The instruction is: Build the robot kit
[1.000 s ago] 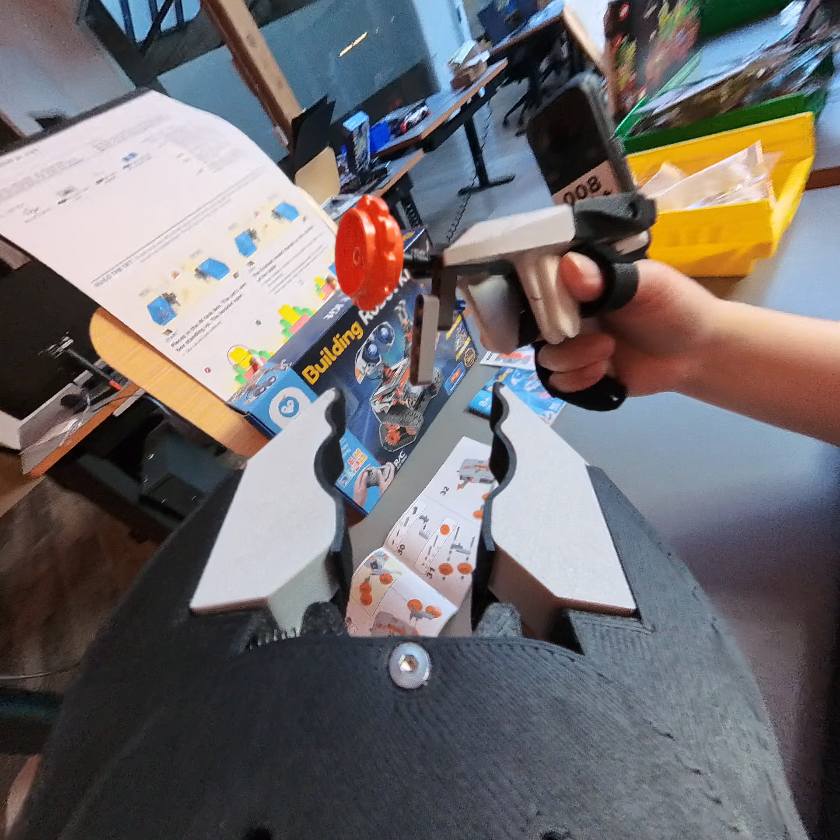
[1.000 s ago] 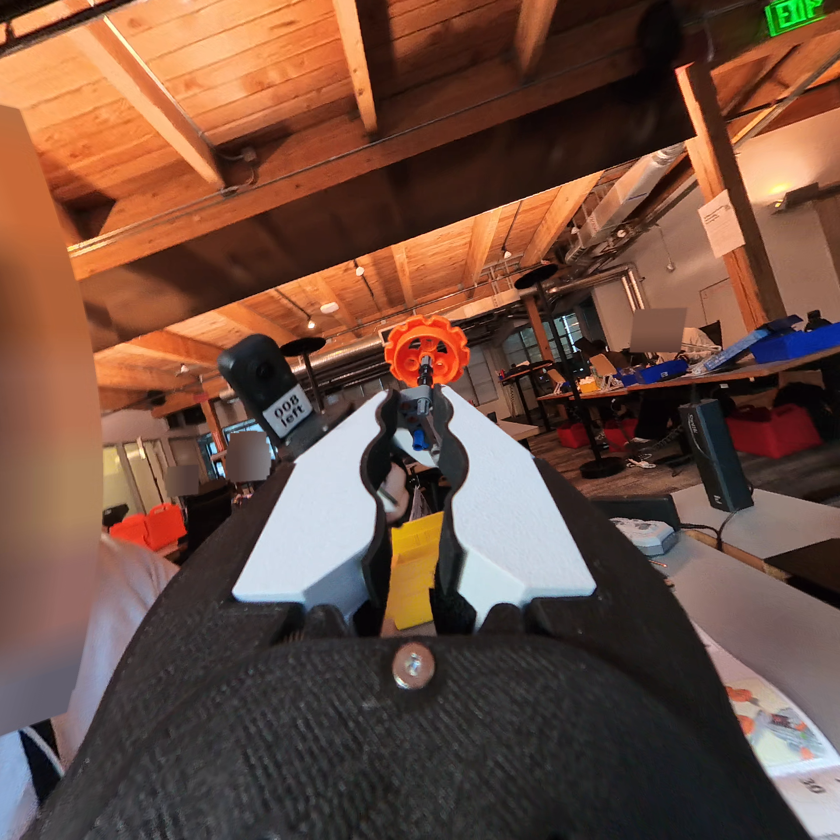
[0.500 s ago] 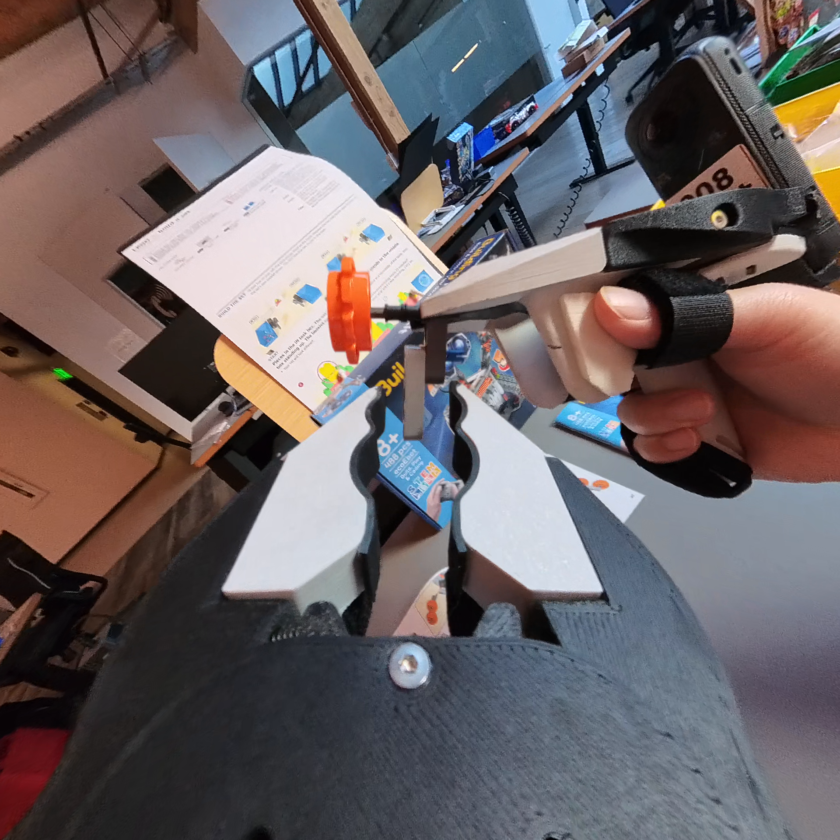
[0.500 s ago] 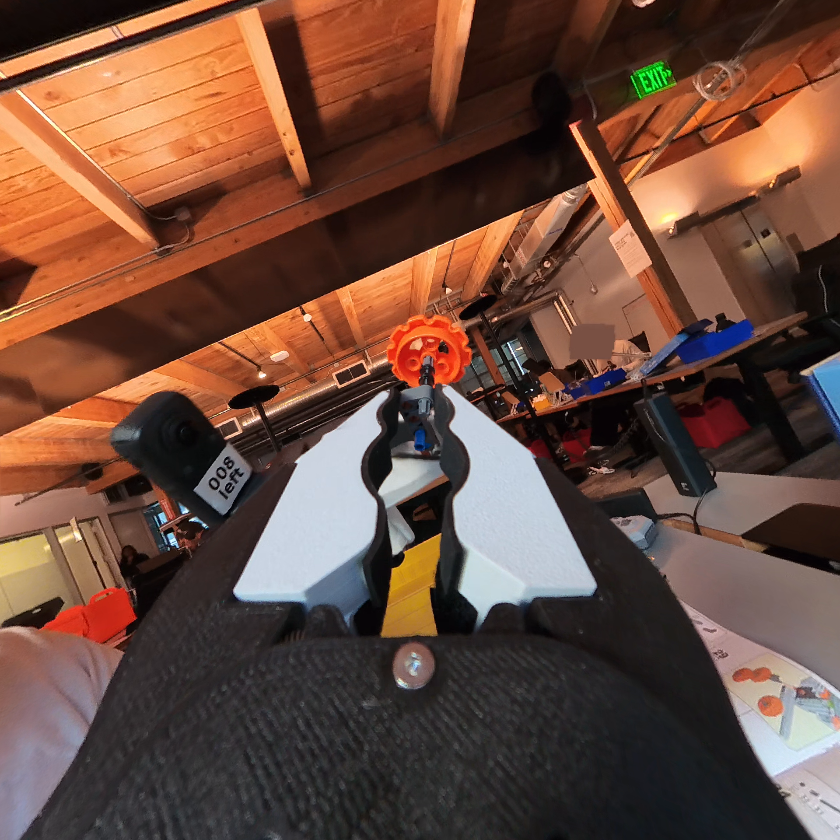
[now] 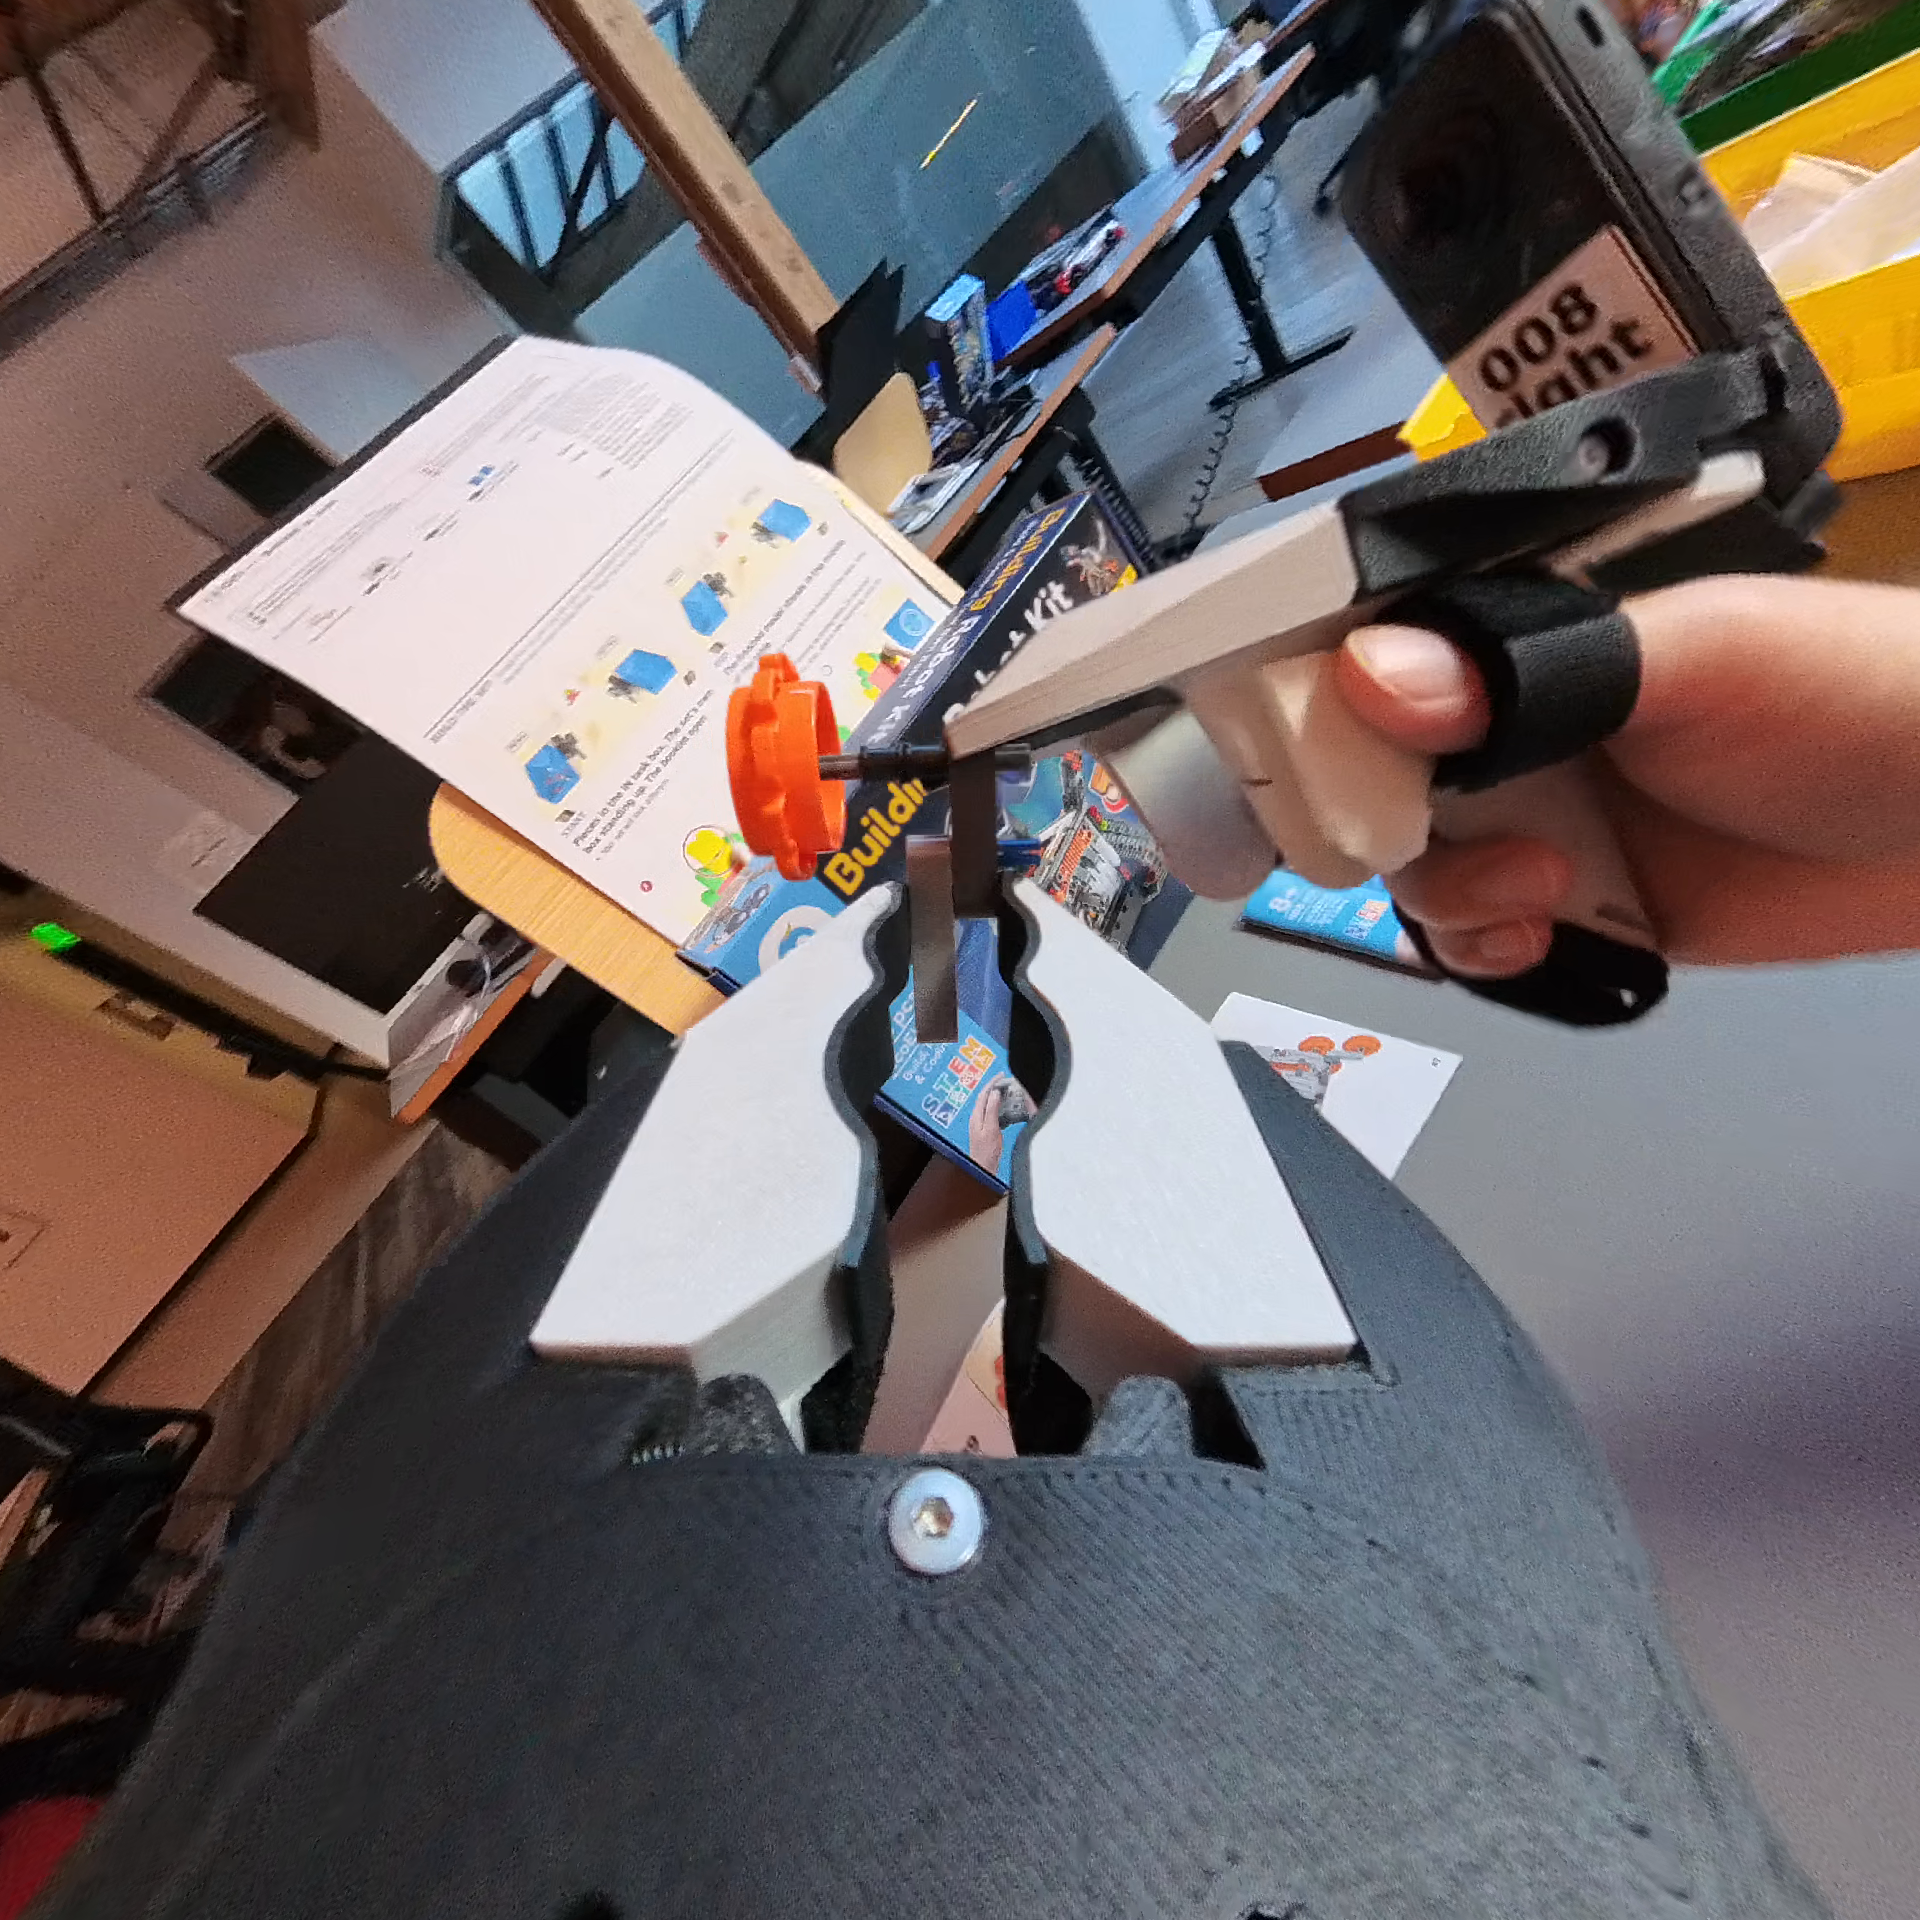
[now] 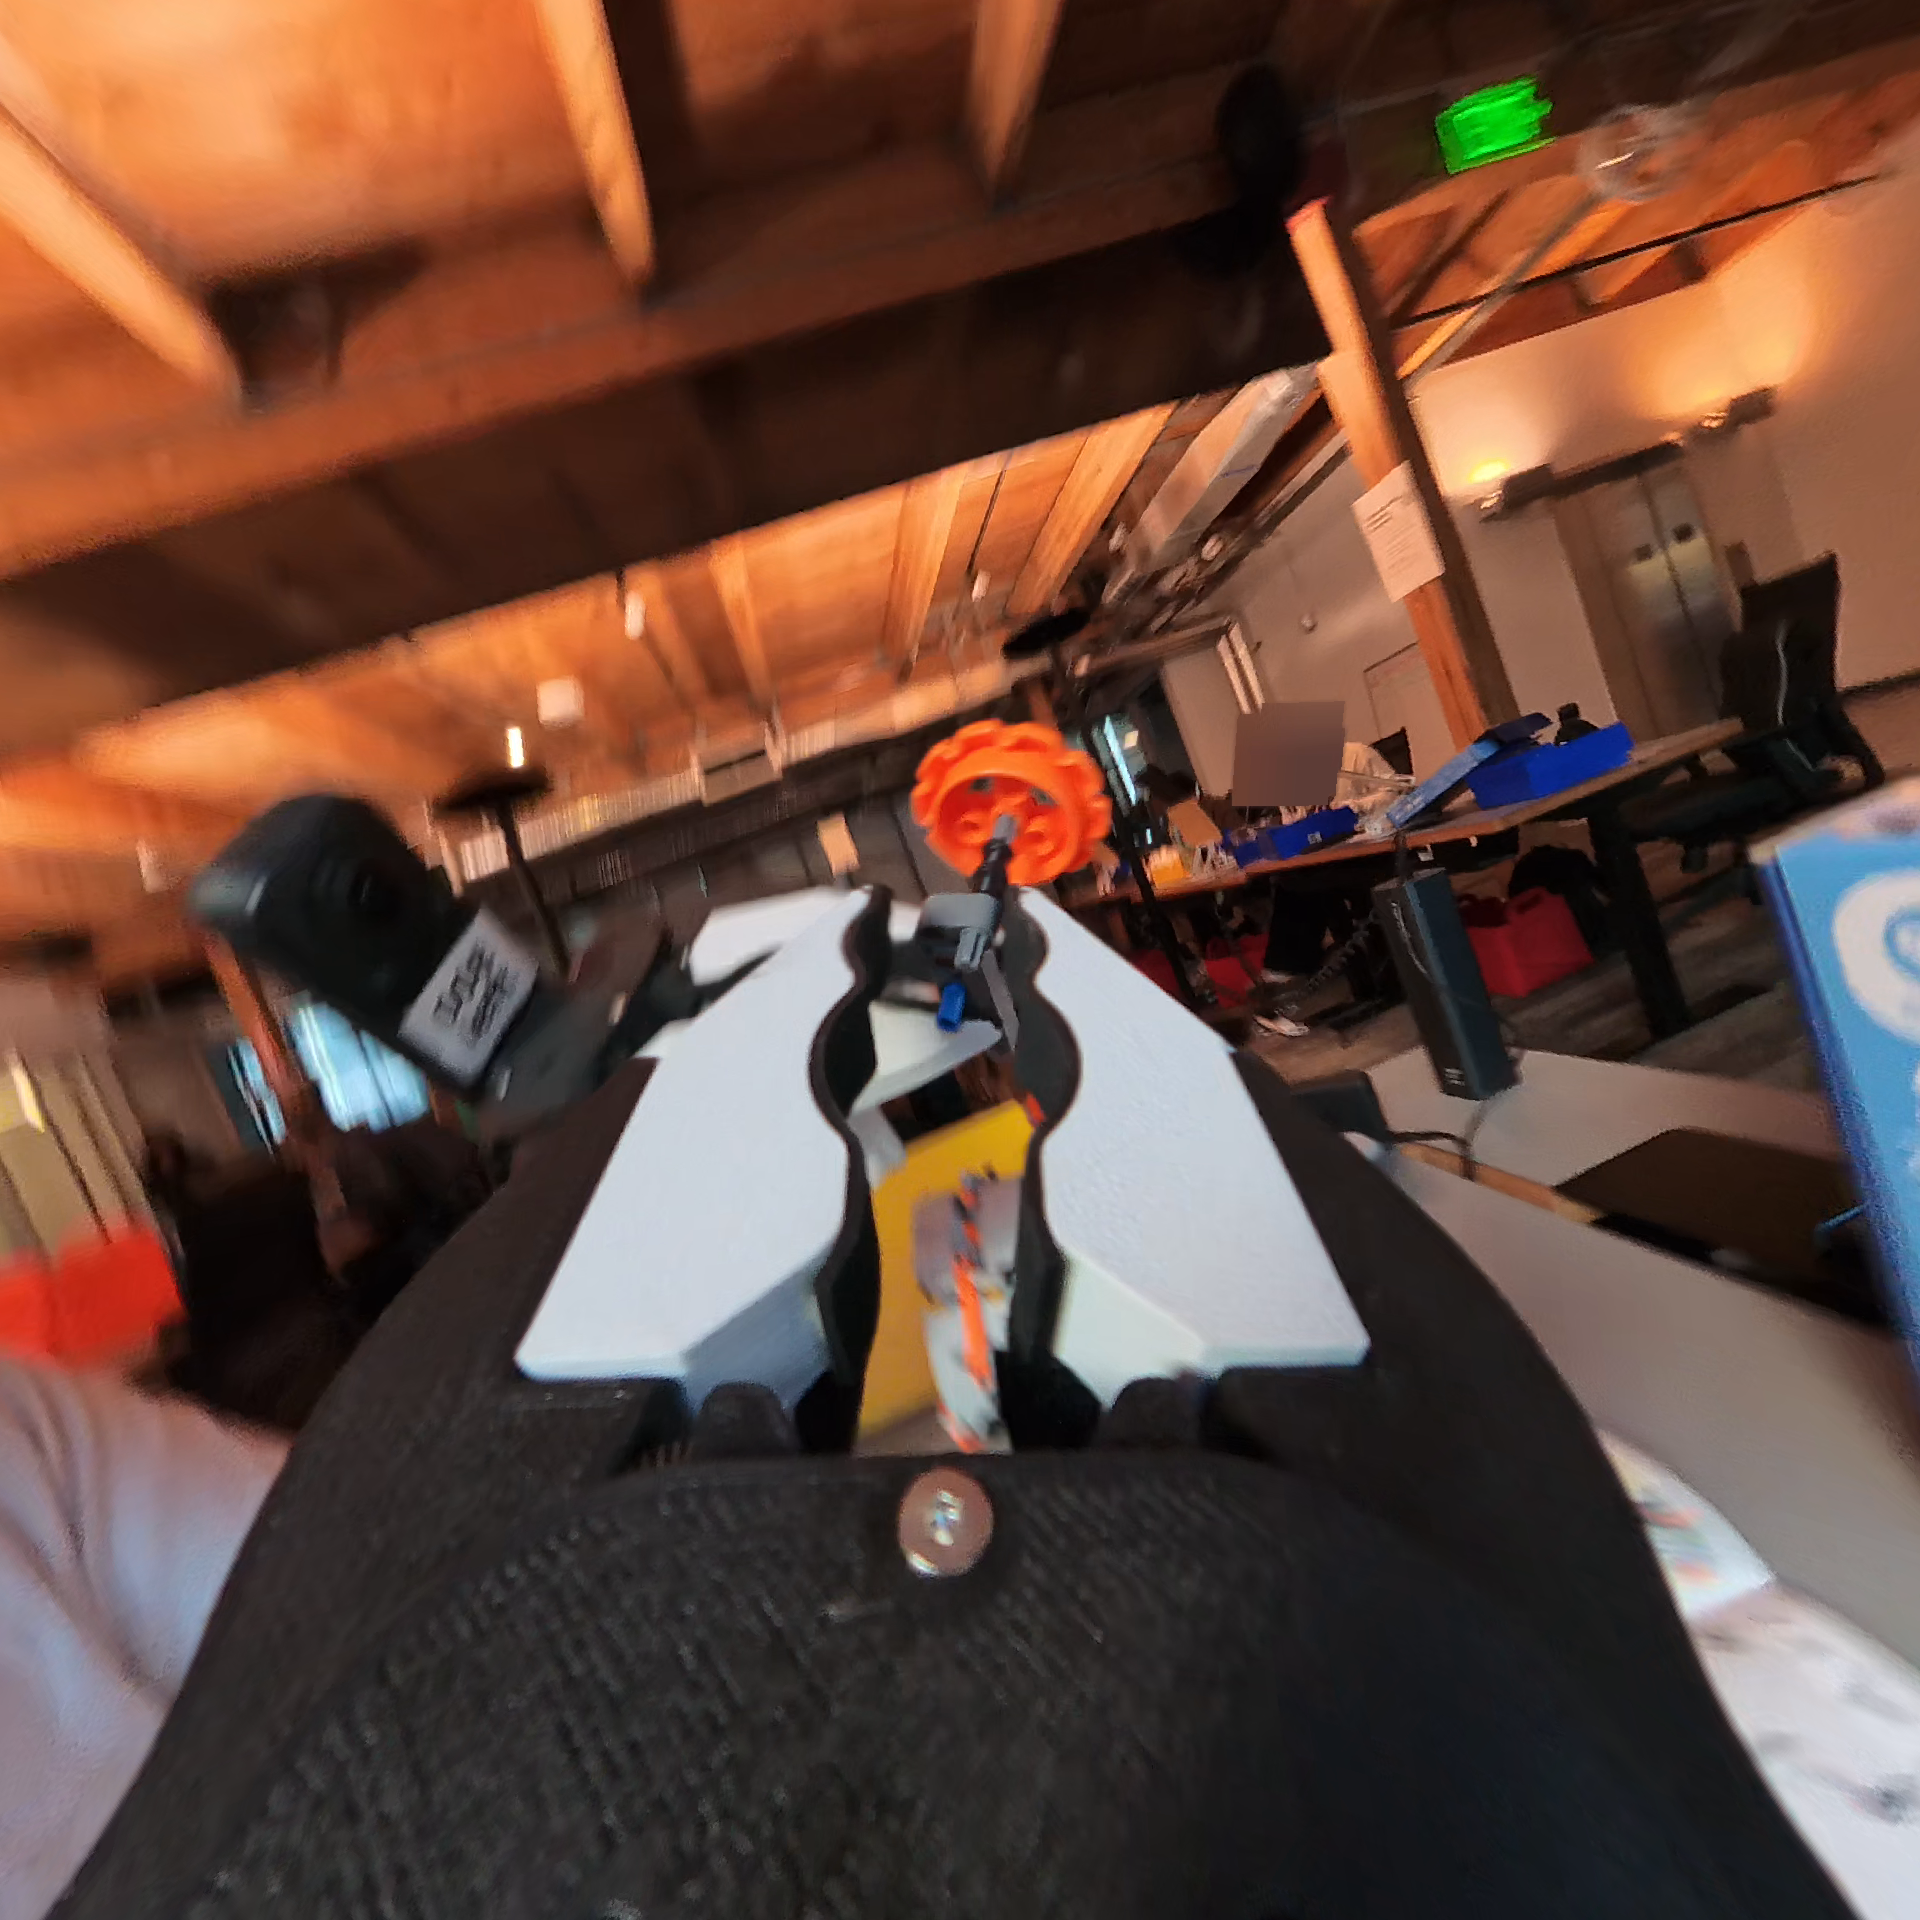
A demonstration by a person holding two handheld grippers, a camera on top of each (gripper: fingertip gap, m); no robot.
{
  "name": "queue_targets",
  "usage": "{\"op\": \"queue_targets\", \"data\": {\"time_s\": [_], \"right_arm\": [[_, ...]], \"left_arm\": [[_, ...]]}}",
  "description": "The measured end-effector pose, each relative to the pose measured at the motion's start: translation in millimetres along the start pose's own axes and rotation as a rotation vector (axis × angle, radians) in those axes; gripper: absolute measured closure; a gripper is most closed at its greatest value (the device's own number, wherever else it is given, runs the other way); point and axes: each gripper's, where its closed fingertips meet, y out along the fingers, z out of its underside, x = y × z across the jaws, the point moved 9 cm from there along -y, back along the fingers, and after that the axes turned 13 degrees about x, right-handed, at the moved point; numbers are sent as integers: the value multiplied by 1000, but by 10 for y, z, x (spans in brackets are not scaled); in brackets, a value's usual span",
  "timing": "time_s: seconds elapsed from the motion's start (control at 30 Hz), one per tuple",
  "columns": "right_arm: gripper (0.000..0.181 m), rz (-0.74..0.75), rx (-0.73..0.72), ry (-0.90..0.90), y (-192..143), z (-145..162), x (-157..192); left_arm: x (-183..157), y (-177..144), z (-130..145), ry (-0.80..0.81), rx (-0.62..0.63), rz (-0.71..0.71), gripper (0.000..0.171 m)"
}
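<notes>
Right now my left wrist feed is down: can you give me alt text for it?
The left gripper, jaws apart, brackets a grey beam hanging from a small assembly with an orange gear wheel, gripped by the hand-held right gripper. Behind stand a blue robot kit box and an instruction sheet.

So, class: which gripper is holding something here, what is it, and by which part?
The right gripper clamps the small assembly with the orange wheel by its grey block; the left gripper, open, straddles its hanging grey beam.

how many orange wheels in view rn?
1. The orange wheel sits on a black axle at the tip of the right gripper, just left of the left gripper fingertips. Others may be hidden.
</notes>
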Motion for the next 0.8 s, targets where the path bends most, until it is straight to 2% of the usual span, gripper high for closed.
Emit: {"op": "queue_targets", "data": {"time_s": [0.13,0.2,0.23,0.33,0.47,0.53,0.63,0.8], "right_arm": [[141,-36,238,-233,-15,-39,-8],[122,-16,375,-386,-66,-36,9],[113,20,429,-486,-95,-27,28],[101,79,527,-737,-147,-2,156],[106,86,504,-959,-135,-16,420],[114,108,504,-1006,-124,-40,509],[115,141,583,-1066,-129,-27,568],[117,128,620,-1149,-175,-14,655]], "left_arm": [[113,-33,247,72,-51,169,157],[94,-82,330,138,-90,255,157],[74,-111,343,169,-110,278,157],[-2,-183,311,235,-159,320,157],[-101,-203,270,296,-180,343,157],[-131,-205,263,328,-177,325,157],[-157,-233,243,355,-193,311,157],[-164,-333,203,333,-264,380,157]]}}
